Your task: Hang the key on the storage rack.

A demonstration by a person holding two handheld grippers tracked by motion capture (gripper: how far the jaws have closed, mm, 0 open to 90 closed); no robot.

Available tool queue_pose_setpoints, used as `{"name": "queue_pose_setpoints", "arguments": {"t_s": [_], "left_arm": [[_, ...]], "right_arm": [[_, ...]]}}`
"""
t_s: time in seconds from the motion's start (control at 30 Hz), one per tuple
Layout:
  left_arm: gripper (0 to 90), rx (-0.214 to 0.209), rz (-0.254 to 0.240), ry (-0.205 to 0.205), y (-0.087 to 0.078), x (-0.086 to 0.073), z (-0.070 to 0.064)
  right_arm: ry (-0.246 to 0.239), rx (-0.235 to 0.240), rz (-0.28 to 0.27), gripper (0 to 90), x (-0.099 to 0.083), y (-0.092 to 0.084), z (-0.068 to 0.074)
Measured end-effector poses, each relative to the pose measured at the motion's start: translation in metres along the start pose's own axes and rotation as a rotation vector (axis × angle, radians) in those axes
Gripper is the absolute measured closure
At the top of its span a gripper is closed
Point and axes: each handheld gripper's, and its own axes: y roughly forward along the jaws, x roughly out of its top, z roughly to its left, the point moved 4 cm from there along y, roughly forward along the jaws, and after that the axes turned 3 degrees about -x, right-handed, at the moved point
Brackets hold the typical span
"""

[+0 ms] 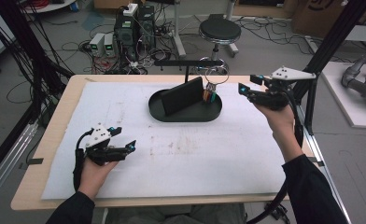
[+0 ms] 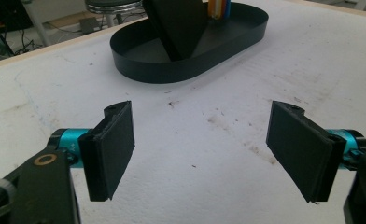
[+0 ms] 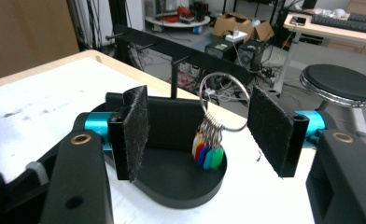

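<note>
Two hand-held grippers are seen from the high view above a worktop [image 1: 55,112] covered by a white mat [image 1: 181,154]. The left hand-held gripper [image 1: 125,138] is held low over the mat's near left part, well apart from everything else, with its jaws spread and nothing between them. The right hand-held gripper [image 1: 249,84] is held up at the far right, pointed leftward toward a black oval tray [image 1: 183,114] near the far middle of the mat. A black rack [image 1: 186,62] with a horizontal bar is fixed over the tray, and a key ring [image 1: 217,76] with coloured tags [image 1: 209,96] is hung from it, above the tray's right end.

From the left gripper view, the two black pads [image 2: 111,149] are shown wide apart over bare, stained mat [image 2: 204,158], with the tray [image 2: 190,70] farther off.

From the right gripper view, the right hand-held gripper [image 3: 197,126] is shown open, its felt-covered pads [image 3: 135,130] parted. The key ring [image 3: 224,102] is framed in the gap but lies beyond the pads, untouched, with its tags [image 3: 208,154] dangling over the tray [image 3: 181,186].
</note>
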Motion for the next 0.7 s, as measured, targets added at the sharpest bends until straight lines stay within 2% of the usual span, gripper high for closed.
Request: {"name": "queue_pose_setpoints", "arguments": {"t_s": [0.17, 0.33, 0.47, 0.57, 0.7], "left_arm": [[23.5, 0.015, -0.01, -0.007, -0.004, 0.0, 0.002], [23.6, 0.03, -0.011, -0.011, -0.008, -0.001, 0.005], [23.6, 0.045, -0.017, -0.016, -0.013, -0.003, 0.007], [23.5, 0.056, -0.025, -0.013, -0.018, -0.002, 0.008], [23.5, 0.068, -0.041, -0.009, -0.023, -0.001, 0.009]], "right_arm": [[0.018, 0.016, -0.009, 35.2, -0.03, -0.011, 0.006], [0.052, 0.027, -0.02, 30.3, -0.065, -0.014, 0.012], [0.071, 0.03, -0.014, 29.8, -0.092, -0.012, 0.016], [0.083, 0.031, 0.009, 29.3, -0.106, -0.008, 0.017], [0.091, 0.031, 0.011, 29.0, -0.115, -0.005, 0.016]]}}
